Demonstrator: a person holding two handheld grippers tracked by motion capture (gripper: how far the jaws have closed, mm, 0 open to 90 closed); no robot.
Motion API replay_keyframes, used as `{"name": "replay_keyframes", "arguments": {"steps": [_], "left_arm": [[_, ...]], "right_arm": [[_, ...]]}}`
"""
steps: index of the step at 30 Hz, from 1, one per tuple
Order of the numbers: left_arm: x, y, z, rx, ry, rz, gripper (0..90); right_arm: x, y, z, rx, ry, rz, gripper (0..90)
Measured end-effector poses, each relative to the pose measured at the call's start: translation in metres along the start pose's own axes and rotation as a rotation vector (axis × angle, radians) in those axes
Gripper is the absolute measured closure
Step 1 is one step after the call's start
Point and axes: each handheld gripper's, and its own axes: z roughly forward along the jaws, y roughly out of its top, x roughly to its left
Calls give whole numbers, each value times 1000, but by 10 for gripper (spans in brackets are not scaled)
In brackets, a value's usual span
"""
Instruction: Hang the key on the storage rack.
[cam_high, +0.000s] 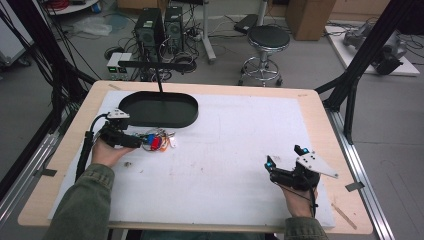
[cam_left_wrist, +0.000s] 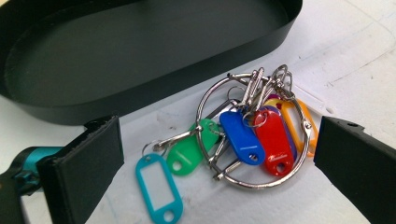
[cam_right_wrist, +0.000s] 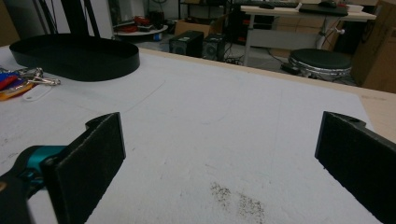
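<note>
Left gripper (cam_high: 134, 142) is hovering at the bunch of key tags (cam_left_wrist: 243, 140), with jaws wide apart.

The key tags are lying on the white mat (cam_high: 235, 145), just beside the black oval tray (cam_left_wrist: 140, 51), and they are sitting between the two open jaws without touching them. The right gripper (cam_high: 284, 159) is resting well apart near the right edge, its jaws also spread and holding nothing.
</note>
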Motion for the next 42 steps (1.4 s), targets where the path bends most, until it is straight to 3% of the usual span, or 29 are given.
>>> {"name": "replay_keyframes", "arguments": {"steps": [4, 8, 12, 16, 21, 26, 28, 32, 35, 36, 39, 42], "left_arm": [[-4, 4, 6, 26, -11, 19, 55], [-7, 5, 13, 28, -24, -3, 55], [-13, 3, 21, 60, -24, 14, 57], [-18, 2, 26, 63, -35, 31, 91], [-21, 0, 33, 65, -44, 18, 102], [-23, -1, 38, 81, -27, 34, 131], [-24, -2, 40, 86, 3, 36, 186], [-27, -4, 44, 97, 1, 31, 276], [-28, -3, 43, 85, 8, 1, 480], [-26, -2, 41, 80, 5, -14, 608], [-24, -3, 40, 91, -8, -19, 712], [-25, -5, 39, 97, -1, 31, 827]], "right_arm": [[-1, 0, 0, 0, 1, 8, 5], [0, 0, 0, 2, 6, 1, 5], [1, 0, 0, 2, 4, -3, 6], [0, 0, 0, 4, 5, 1, 5], [1, 0, 0, 1, -11, -5, 5], [0, 0, 0, -7, -18, -4, 5], [0, 0, 0, -5, -18, 0, 6], [0, 0, 0, -9, -19, -11, 5], [-1, 0, 0, -13, -25, -13, 5], [-1, 0, 0, -11, -23, -8, 6], [0, 0, 1, -10, -21, -13, 6], [-1, 0, 1, -8, -22, -18, 6]]}}
